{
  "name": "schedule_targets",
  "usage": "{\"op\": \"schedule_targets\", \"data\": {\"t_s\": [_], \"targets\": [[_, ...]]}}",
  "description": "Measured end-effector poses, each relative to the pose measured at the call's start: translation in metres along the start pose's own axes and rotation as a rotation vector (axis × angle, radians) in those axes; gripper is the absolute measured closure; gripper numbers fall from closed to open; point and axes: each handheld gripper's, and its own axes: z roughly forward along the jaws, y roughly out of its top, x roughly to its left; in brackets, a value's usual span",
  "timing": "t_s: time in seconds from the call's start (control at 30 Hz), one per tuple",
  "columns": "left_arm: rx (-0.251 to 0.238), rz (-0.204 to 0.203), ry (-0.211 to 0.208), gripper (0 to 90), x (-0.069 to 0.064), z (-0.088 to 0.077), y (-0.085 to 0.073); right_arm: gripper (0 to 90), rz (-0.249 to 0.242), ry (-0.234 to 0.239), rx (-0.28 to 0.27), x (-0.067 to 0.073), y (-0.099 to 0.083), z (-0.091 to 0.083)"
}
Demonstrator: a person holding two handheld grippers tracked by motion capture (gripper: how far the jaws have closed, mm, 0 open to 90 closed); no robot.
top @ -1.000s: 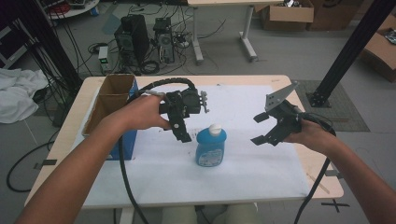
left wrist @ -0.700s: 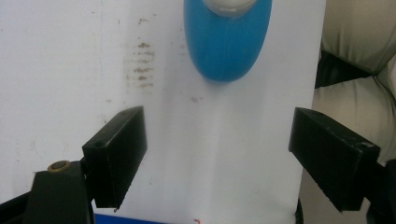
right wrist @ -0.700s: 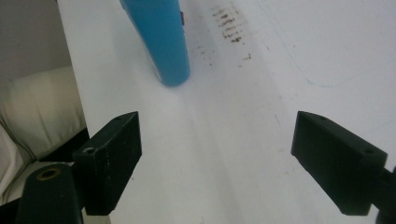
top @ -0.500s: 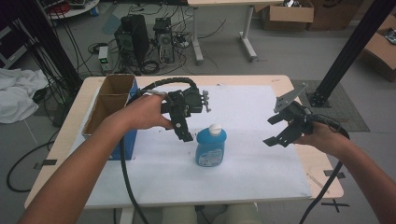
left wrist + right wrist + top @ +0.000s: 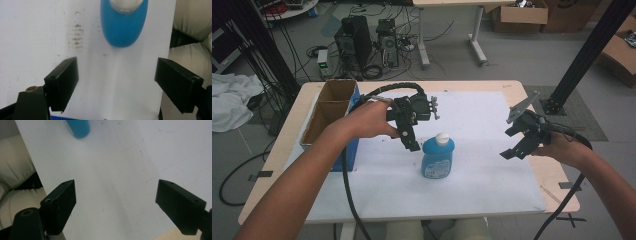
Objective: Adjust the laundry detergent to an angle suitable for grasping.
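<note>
A blue bottle [image 5: 438,157] with a white cap stands upright on the white sheet [image 5: 477,180] near the table's middle. My left gripper [image 5: 411,144] hovers just left of and above the bottle, pointing down, jaws wide open with nothing between them. From the left gripper view the bottle [image 5: 123,23] lies ahead of the open left gripper [image 5: 116,83]. My right gripper [image 5: 518,146] is held open over the right side of the sheet, well apart from the bottle. The right gripper view shows the bottle's base [image 5: 78,128] far ahead of the open right gripper [image 5: 116,205].
An open cardboard box [image 5: 330,111] with a blue side stands at the table's left edge. The table's bare wooden rim [image 5: 557,190] shows right of the sheet. Computers and cables lie on the floor behind.
My right gripper has drifted right and slightly down, away from the bottle. The left gripper and the bottle have kept still.
</note>
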Motion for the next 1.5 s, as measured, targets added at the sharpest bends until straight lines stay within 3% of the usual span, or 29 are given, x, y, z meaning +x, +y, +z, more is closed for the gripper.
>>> {"op": "schedule_targets", "data": {"t_s": [0.43, 1.5], "targets": [[-0.001, -0.003, -0.001, 20.0, 0.0029, 0.0, 0.0006, 16.9, 0.013, -0.006, 0.032, -0.0012, -0.003, 0.0017], [-0.013, -0.014, 0.008, 19.8, 0.0017, -0.0029, 0.0037, 17.2, 0.006, -0.006, 0.028, 0.0015, -0.0016, 0.0025]]}}
